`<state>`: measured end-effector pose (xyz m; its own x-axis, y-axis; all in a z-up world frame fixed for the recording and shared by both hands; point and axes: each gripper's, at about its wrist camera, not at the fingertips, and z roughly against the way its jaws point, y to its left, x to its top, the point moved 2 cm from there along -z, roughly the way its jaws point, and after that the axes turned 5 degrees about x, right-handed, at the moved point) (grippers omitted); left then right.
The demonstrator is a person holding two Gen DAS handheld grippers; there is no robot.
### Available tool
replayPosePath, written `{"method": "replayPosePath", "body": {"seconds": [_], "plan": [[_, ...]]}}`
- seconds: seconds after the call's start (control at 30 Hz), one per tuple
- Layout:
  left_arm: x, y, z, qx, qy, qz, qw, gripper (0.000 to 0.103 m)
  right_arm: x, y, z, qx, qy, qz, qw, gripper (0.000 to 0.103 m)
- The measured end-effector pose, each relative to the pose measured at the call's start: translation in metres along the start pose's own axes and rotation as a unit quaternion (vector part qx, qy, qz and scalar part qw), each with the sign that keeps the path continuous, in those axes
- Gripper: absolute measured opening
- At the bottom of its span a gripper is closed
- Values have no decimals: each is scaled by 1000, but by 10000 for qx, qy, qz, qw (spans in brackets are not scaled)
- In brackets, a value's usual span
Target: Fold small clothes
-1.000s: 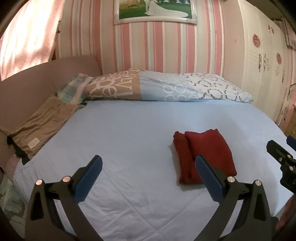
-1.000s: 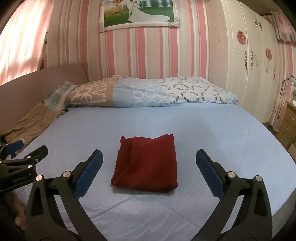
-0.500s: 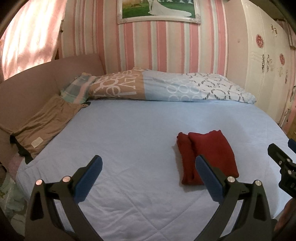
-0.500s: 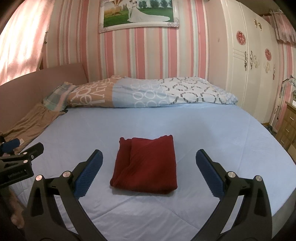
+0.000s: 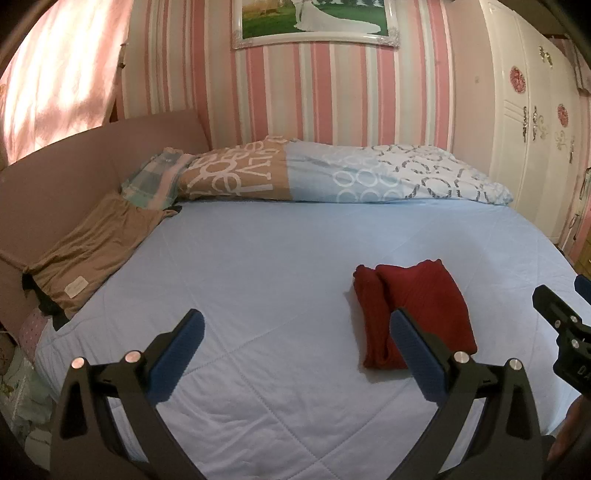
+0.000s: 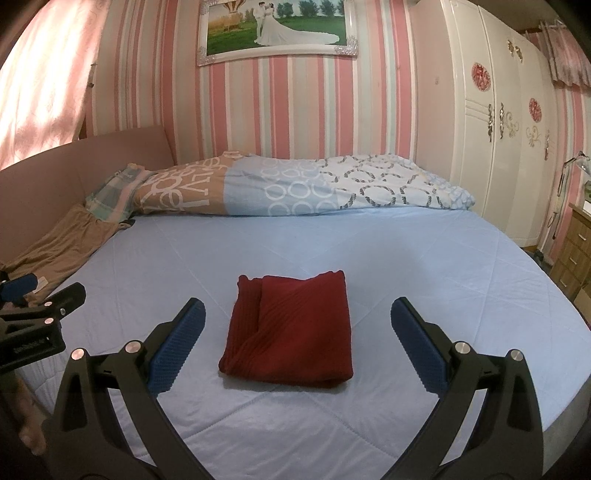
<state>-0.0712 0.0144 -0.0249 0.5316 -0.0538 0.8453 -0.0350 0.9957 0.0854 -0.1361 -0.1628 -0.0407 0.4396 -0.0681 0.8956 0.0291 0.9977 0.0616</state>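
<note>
Two grippers up over the bed, and both are spread wide with nothing between the blue pads. Left gripper (image 5: 297, 354) hangs above bare blue sheet (image 5: 258, 266), its right finger (image 5: 417, 358) overlapping the near edge of the red garment (image 5: 417, 306) in view, though contact can't be told from here. Right gripper (image 6: 297, 345) is lined up square on that same garment (image 6: 291, 332), which sits folded into a neat rectangle, flat on the sheet (image 6: 424, 266), framed between the two fingers and ahead of their tips, apart from both pads. One rolled fold runs down its left side. Off to the left, a tan garment (image 5: 92, 251) lies spread along the bed's edge against the headboard (image 5: 74, 166), well apart from the red one. A patterned duvet (image 6: 295, 184) is bunched along the far side of the bed under the striped wall (image 6: 295, 110), with a framed picture (image 6: 277, 29) above it. White wardrobe (image 6: 498, 129) on the right. Each camera catches the other gripper at its frame edge.
</note>
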Motion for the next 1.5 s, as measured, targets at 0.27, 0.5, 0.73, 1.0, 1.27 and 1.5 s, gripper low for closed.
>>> {"method": "replayPosePath", "body": {"seconds": [0.27,0.5,0.73,1.0,1.27,1.5], "plan": [[1,-1,2,-9,-16,-9,10000,101,0,-1,1,-5,1,12,10000,100],[1,-2,3,-8,-14,-3,10000,101,-1,0,1,-5,-8,8,10000,100],[1,-1,2,-20,-7,2,10000,101,0,-1,1,-15,-14,17,10000,100],[3,-5,4,-16,-23,-36,10000,101,1,-2,0,-3,-15,12,10000,100],[3,-6,4,-3,-27,-37,10000,101,4,-3,-3,-30,-20,41,10000,100],[4,-7,5,44,-36,-43,10000,101,4,-7,-7,-61,-25,105,9999,100]]}}
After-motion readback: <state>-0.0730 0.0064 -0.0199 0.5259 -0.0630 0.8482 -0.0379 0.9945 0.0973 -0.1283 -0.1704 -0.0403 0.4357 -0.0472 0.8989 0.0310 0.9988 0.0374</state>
